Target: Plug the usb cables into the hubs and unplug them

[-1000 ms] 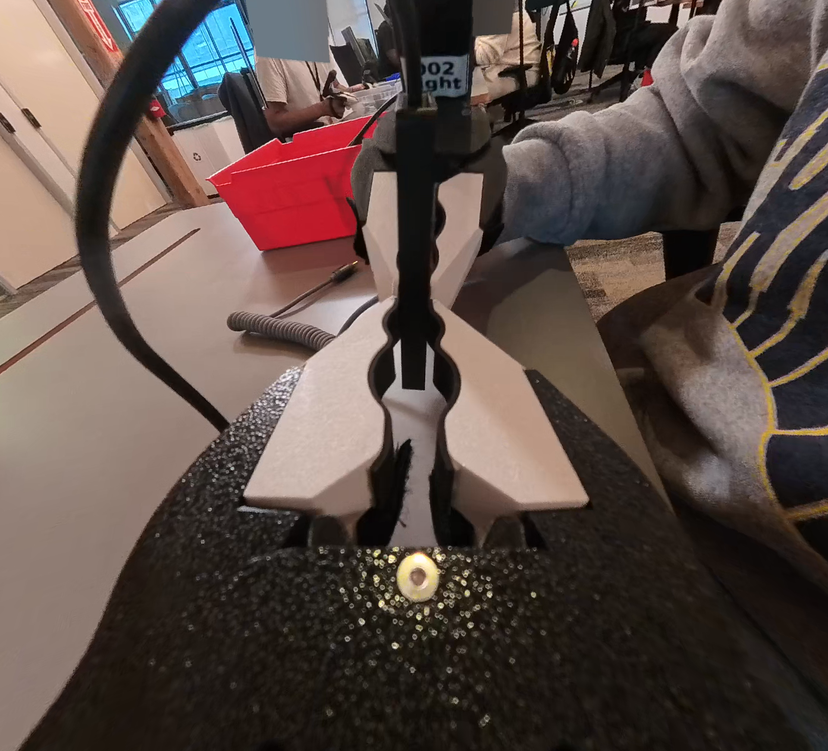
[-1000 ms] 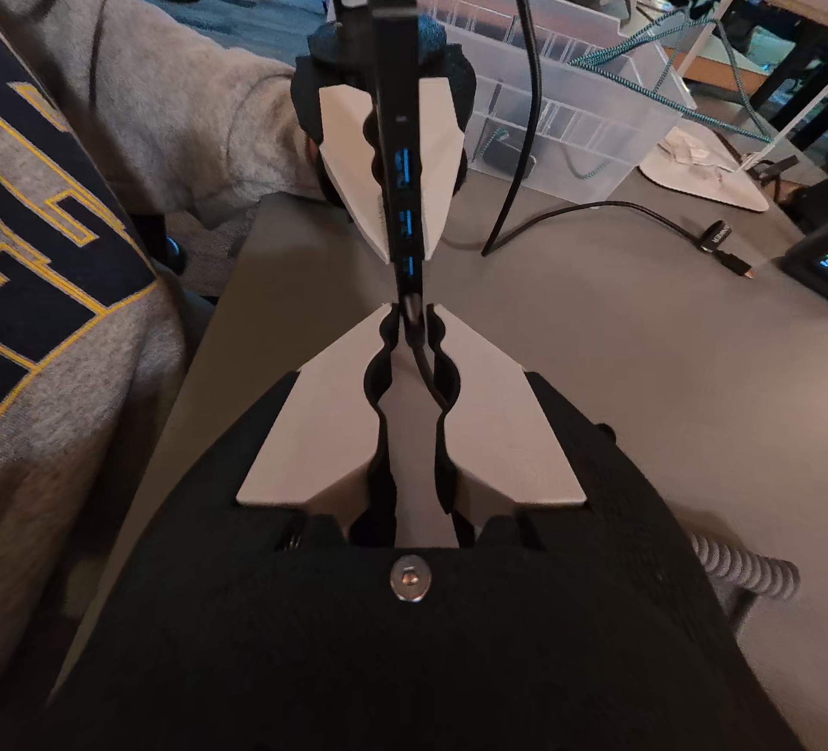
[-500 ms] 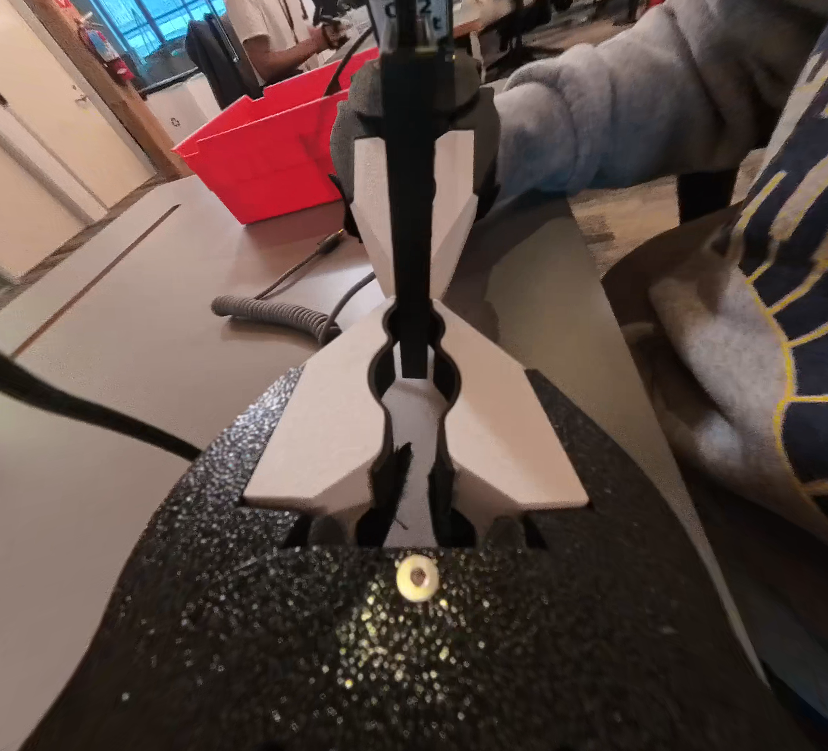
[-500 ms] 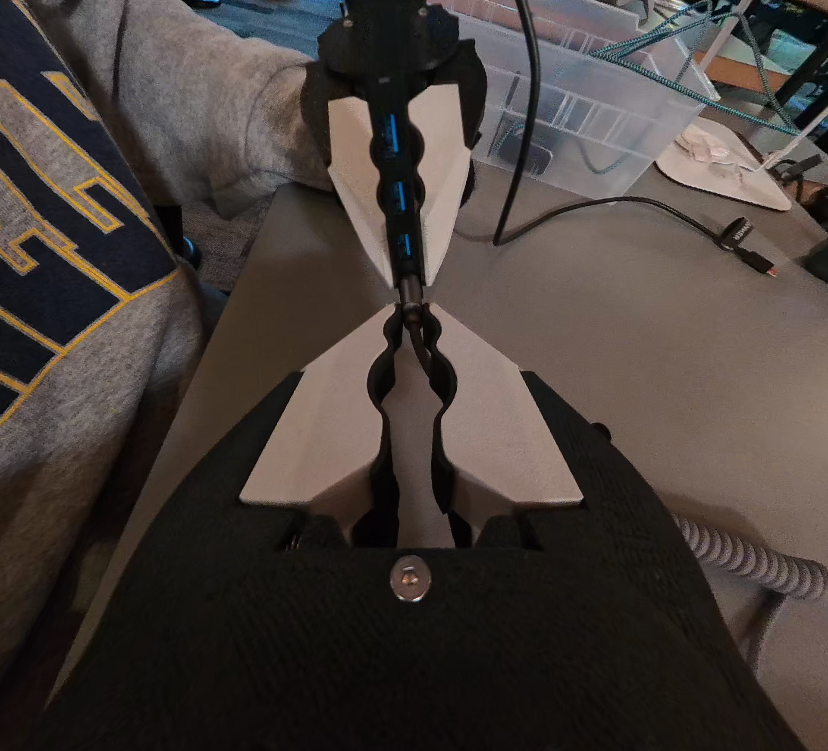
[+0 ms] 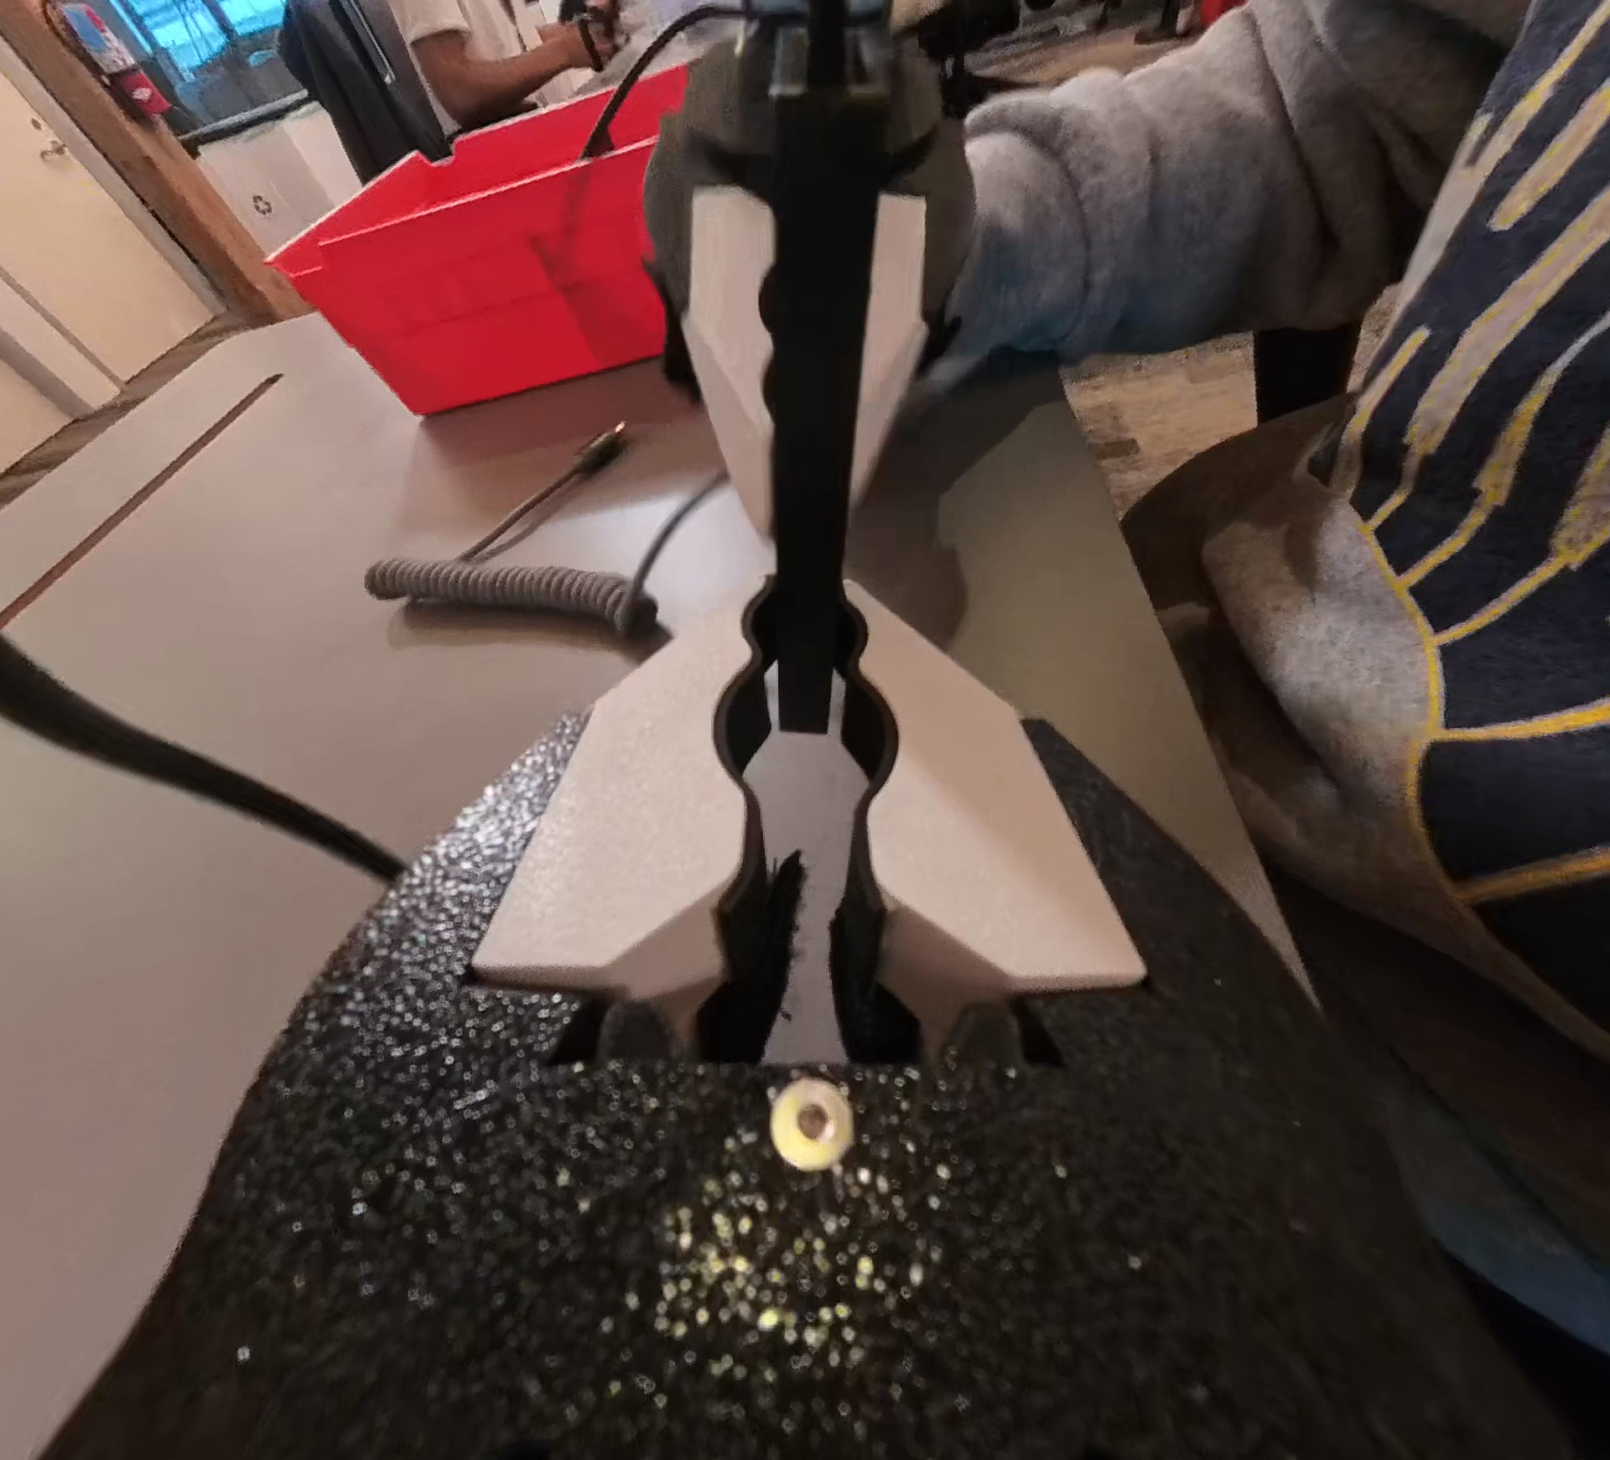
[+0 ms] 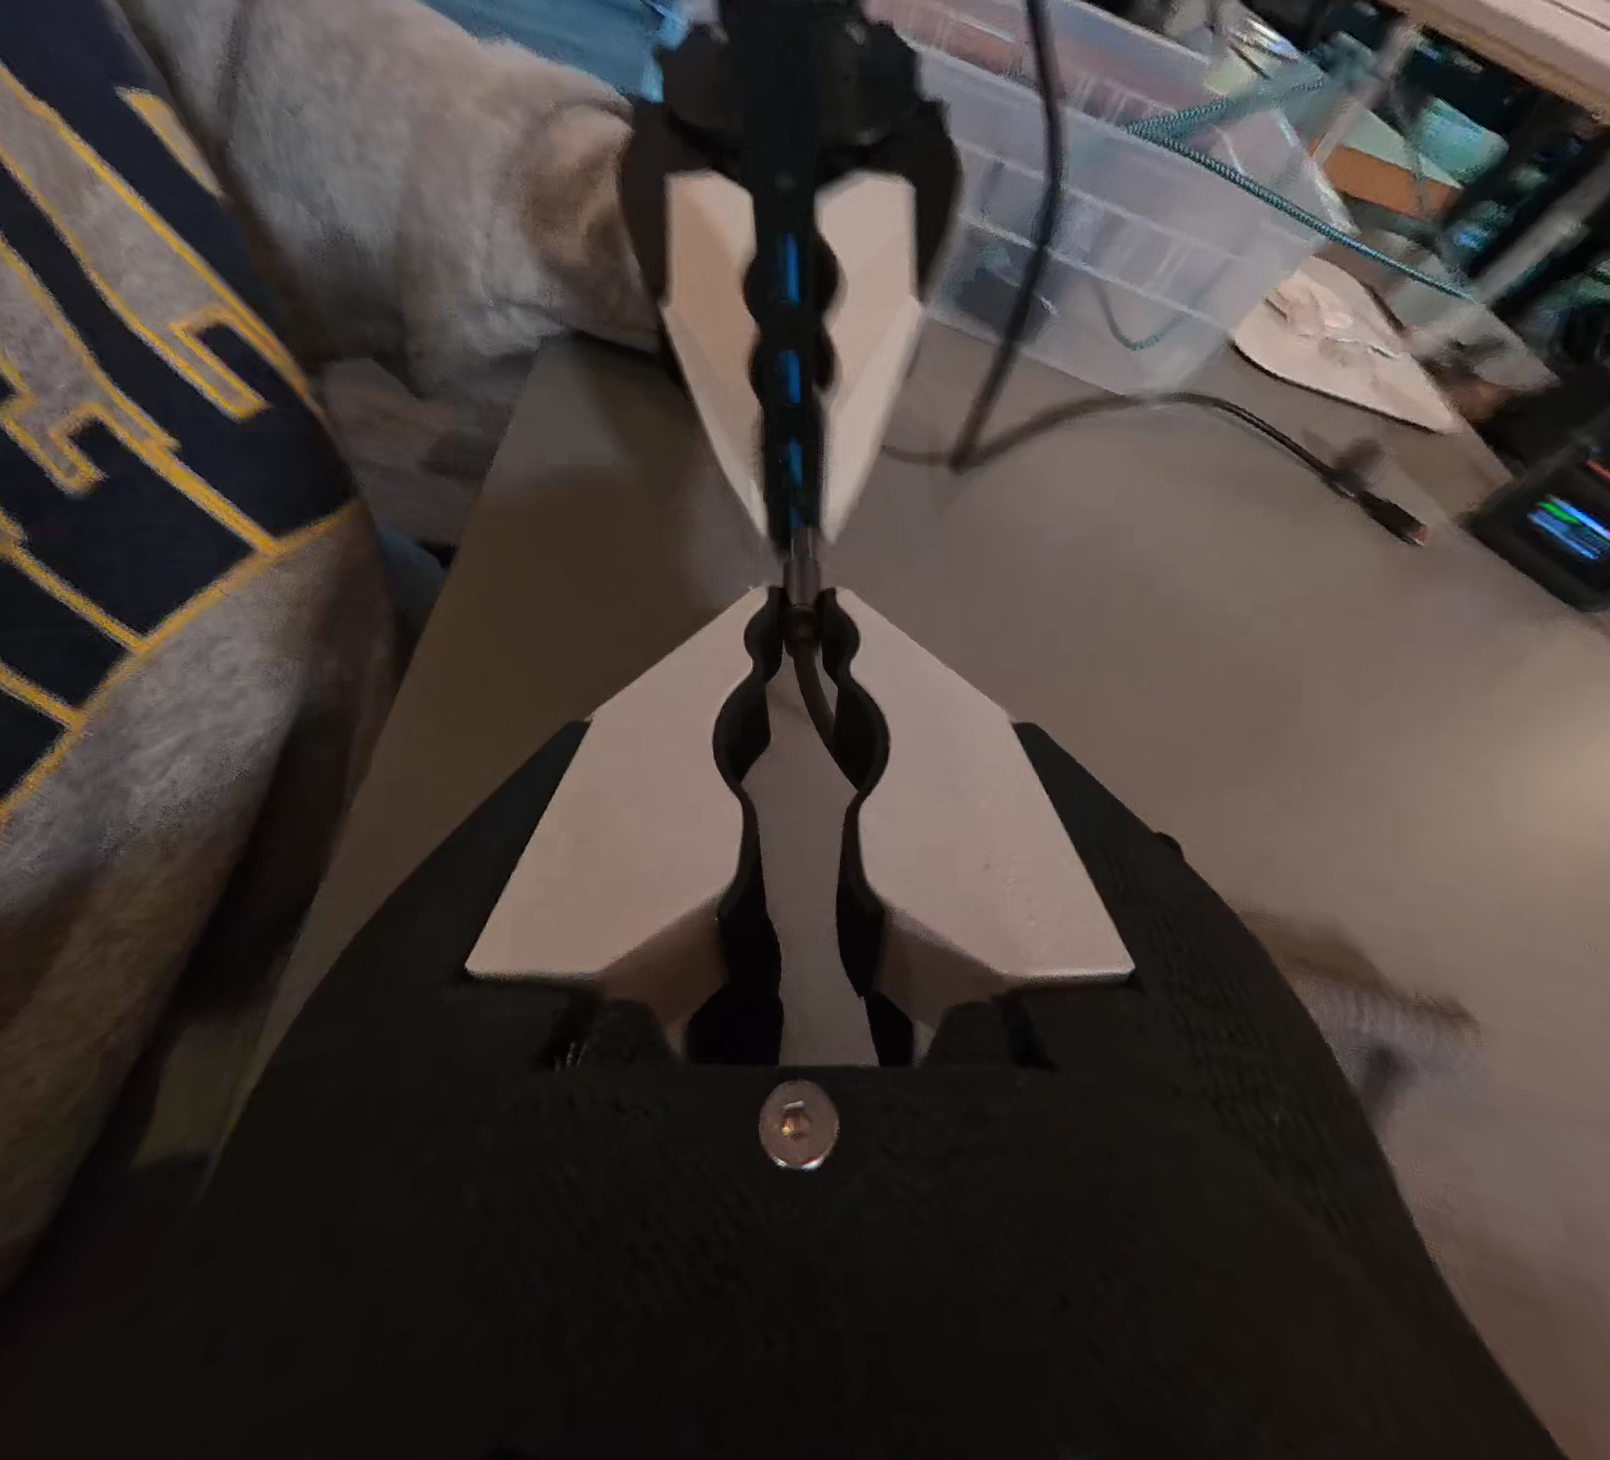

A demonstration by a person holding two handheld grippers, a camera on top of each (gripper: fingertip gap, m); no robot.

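Your two claws meet nose to nose, so nothing passes between them. In the left wrist view, bare tabletop (image 5: 174, 721) lies open on the left, bounded by the coiled grey cable (image 5: 505, 586) and the red bin (image 5: 488, 285). In the right wrist view, open tabletop lies to the right, crossed by a black cable (image 6: 1220, 416) before the clear plastic bin (image 6: 1133, 198).

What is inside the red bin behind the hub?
A black cable rises out of the red bin over its far rim. The near wall hides the rest of the inside, and the other hand-held gripper covers the bin's right end.
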